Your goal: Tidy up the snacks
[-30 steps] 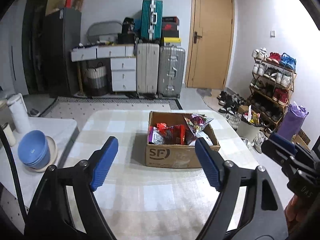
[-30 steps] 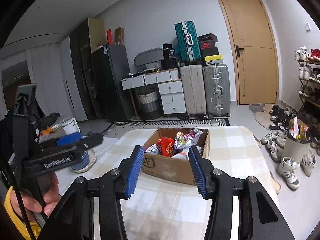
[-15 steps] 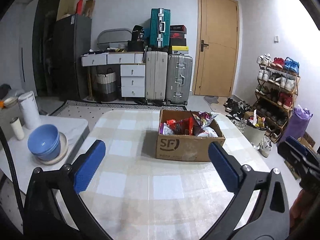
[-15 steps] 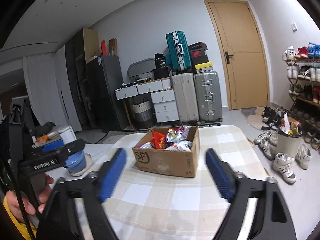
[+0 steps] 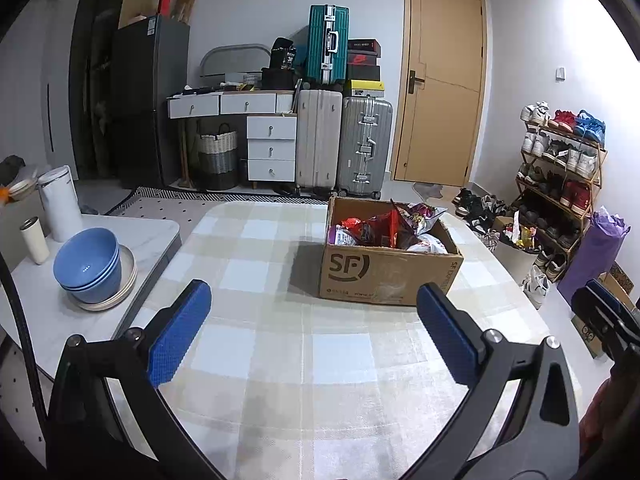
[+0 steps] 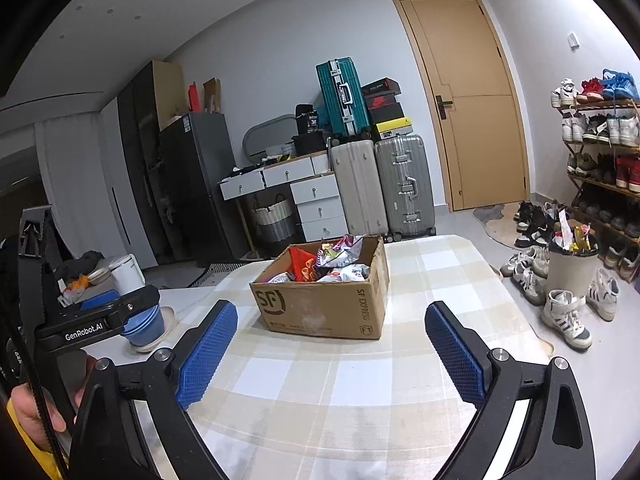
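Observation:
A brown cardboard box point(image 5: 390, 276) marked SF stands on the checked tablecloth, filled with several snack bags point(image 5: 384, 230). In the right wrist view the same box point(image 6: 324, 308) sits straight ahead with the snack bags point(image 6: 336, 260) inside. My left gripper point(image 5: 314, 312) is open over the cloth, short of the box, with nothing between its blue pads. My right gripper point(image 6: 330, 328) has its jaws opening wide, also short of the box and holding nothing. The other gripper shows at each view's edge, held by a hand point(image 6: 28, 408).
A stack of blue bowls point(image 5: 88, 264) on a plate sits on a white side table point(image 5: 48, 320) to the left, with a white canister point(image 5: 60, 204) and a small cup point(image 5: 35, 240). Suitcases, drawers and a door stand behind; a shoe rack point(image 5: 560, 176) and bin are at right.
Both grippers have opened wide from a narrower gap. Both hands have sunk a little, so the box now sits higher and farther in each view.

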Demonstrator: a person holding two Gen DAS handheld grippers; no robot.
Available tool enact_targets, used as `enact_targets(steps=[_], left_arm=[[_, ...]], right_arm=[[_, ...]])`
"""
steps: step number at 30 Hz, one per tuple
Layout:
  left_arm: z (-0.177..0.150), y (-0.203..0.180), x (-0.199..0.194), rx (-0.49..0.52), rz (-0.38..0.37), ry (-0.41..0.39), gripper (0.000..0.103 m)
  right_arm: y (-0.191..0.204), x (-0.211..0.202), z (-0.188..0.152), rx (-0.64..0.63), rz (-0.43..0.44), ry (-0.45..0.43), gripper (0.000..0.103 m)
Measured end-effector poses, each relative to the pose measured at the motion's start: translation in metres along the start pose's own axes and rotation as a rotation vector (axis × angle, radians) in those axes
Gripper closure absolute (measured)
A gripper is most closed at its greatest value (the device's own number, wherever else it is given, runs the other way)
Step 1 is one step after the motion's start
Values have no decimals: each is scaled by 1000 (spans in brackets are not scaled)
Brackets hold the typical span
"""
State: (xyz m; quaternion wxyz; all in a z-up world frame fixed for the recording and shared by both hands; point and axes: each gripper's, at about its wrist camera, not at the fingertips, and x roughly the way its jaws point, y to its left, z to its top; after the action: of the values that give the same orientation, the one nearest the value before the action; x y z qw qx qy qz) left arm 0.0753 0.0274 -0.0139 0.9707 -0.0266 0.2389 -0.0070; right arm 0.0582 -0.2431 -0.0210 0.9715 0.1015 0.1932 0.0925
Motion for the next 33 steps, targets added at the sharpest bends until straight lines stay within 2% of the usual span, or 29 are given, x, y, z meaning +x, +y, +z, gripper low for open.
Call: enact_targets(steps=[6,15,22,33], left_arm=[[-8,0,15,9,-4,-7,0],[-19,5,47,-3,24,50,0],[-26,3,62,-2,20,66,0],[-32,1,63,9,16,65,0]], right_arm=[[-9,16,-9,-2,-21,23,5],[-23,40,-22,5,-60,41,5],[-22,38,-27,-11,-65,28,5],[-21,36,-25,-12,-58,27,5]])
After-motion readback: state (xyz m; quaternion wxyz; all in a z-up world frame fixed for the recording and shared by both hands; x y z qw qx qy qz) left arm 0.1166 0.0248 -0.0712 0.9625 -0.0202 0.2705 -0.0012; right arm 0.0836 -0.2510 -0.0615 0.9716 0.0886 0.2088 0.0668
